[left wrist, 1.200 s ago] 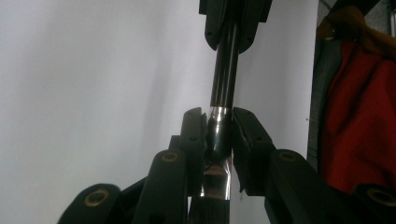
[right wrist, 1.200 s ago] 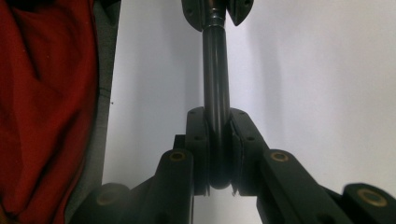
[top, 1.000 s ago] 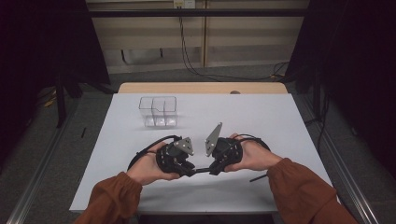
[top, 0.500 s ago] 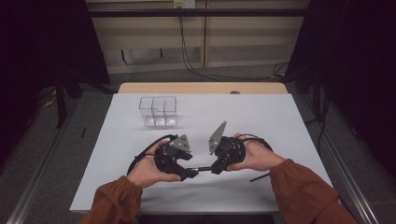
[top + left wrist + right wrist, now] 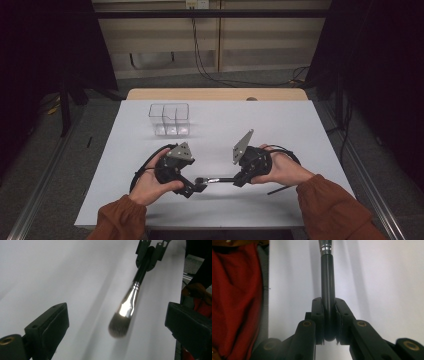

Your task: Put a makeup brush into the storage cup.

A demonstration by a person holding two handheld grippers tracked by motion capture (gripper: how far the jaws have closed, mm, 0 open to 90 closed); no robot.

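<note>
A makeup brush offered between two hand-held grippers, low in the frame of the high view.

The makeup brush (image 5: 216, 179) is clamped by its black handle end between the closed jaws of the right hand-held gripper (image 5: 239, 180), so that ferrule and bristles project freely toward the left hand-held gripper (image 5: 197, 186). The left jaws are spread wide with nothing held, and the bristle head is seen between them in the left gripper view, judged to be lined up for a handover. The brush is kept just above the white table (image 5: 300, 125). A clear divided organizer (image 5: 169, 119) is left standing in the upper left of the table, well apart, probably as the destination.
</note>
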